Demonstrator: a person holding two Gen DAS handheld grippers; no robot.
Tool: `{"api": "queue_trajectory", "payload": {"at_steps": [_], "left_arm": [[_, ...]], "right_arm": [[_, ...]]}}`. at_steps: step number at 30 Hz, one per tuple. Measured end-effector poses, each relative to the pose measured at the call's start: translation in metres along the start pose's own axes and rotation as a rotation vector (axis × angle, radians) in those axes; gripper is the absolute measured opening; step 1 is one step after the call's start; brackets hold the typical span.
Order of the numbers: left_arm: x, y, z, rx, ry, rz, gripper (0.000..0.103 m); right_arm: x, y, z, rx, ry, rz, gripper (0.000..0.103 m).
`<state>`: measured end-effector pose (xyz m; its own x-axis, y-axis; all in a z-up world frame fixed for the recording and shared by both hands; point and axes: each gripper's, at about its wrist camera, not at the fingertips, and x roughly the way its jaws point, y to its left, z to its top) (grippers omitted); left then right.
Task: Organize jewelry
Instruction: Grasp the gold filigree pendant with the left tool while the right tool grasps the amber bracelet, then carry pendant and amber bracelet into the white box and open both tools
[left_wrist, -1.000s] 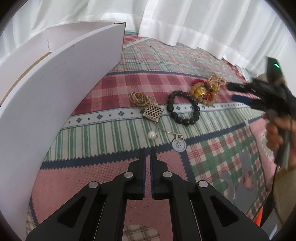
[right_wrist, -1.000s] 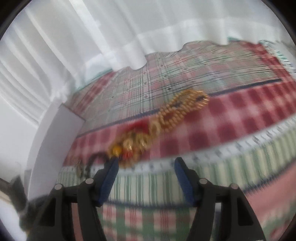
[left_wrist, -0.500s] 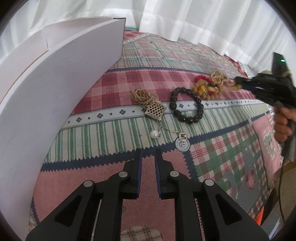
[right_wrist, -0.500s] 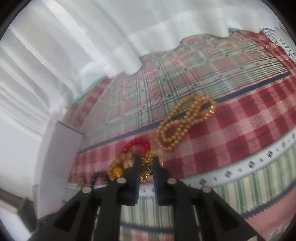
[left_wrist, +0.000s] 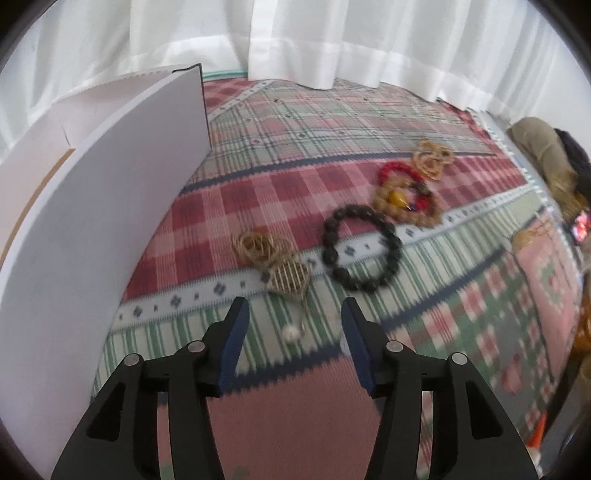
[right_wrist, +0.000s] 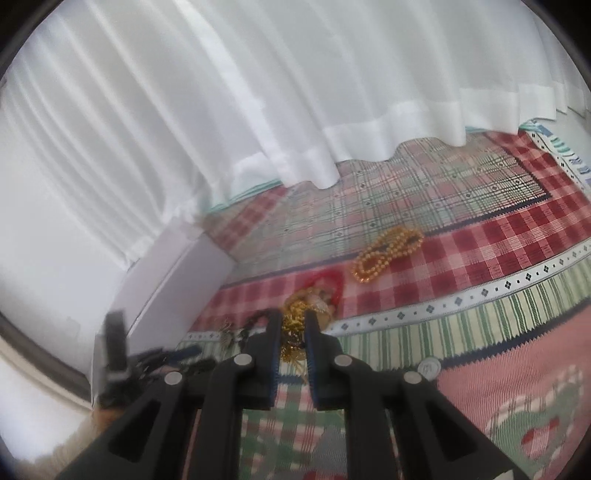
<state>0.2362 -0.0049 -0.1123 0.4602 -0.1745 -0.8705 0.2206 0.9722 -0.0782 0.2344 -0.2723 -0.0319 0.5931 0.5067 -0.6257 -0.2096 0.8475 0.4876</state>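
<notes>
In the left wrist view the left gripper (left_wrist: 291, 317) fills the lower middle of the frame with its blue-padded jaws standing apart; they have just been opening, and nothing is gripped, though a small white pearl (left_wrist: 290, 334) on a thin chain lies on the cloth in the gap between the tips. Just above the tips, at the centre of the frame, sits a gold lattice pendant (left_wrist: 289, 279) with its coiled gold chain (left_wrist: 255, 246) touching it on the upper left. To the right of that lies a ring of dark beads, the black bracelet (left_wrist: 362, 248), and further toward the upper right a tan bead bracelet (left_wrist: 395, 201) overlaps a red bracelet (left_wrist: 397, 170), with a gold bead strand (left_wrist: 432, 158) just beyond them. A white box (left_wrist: 110, 206) stands along the left side of the frame, and white curtains (left_wrist: 332, 40) hang across the top. In the right wrist view the right gripper (right_wrist: 293, 326), low in the middle of the frame, has its jaws drawn close together, clamped on a tangled gold chain (right_wrist: 291, 334) that shows in the narrow gap and hangs below the tips. Beyond it the plaid cloth (right_wrist: 498, 258) carries the red and tan bracelets, blurred, and the gold bead strand toward the centre right. The left gripper appears blurred at the lower left of this view.
</notes>
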Motion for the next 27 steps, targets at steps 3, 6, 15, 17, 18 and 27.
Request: {"api": "queue_trajectory", "payload": {"at_steps": [3, 6, 15, 17, 18, 27], "left_arm": [[0.017, -0.003, 0.011, -0.025, -0.014, 0.045, 0.054], [0.032, 0.002, 0.022, -0.087, -0.014, 0.078, 0.054], [0.022, 0.016, 0.019, -0.177, -0.069, 0.006, 0.02], [0.006, 0.021, 0.014, -0.194, -0.096, -0.027, 0.02], [-0.005, 0.021, 0.011, -0.195, -0.114, -0.037, 0.02], [-0.108, 0.026, -0.007, -0.233, -0.175, -0.071, 0.021]], "right_arm": [[-0.002, 0.007, -0.012, -0.01, 0.001, 0.018, 0.012], [0.001, 0.014, -0.021, -0.02, 0.008, 0.032, 0.012], [0.006, 0.026, -0.043, -0.057, 0.039, 0.032, 0.012], [0.004, 0.029, -0.045, -0.059, 0.039, 0.039, 0.012], [0.002, 0.031, -0.045, -0.065, 0.037, 0.041, 0.012], [-0.009, 0.072, -0.032, -0.13, 0.039, 0.092, 0.012]]}}
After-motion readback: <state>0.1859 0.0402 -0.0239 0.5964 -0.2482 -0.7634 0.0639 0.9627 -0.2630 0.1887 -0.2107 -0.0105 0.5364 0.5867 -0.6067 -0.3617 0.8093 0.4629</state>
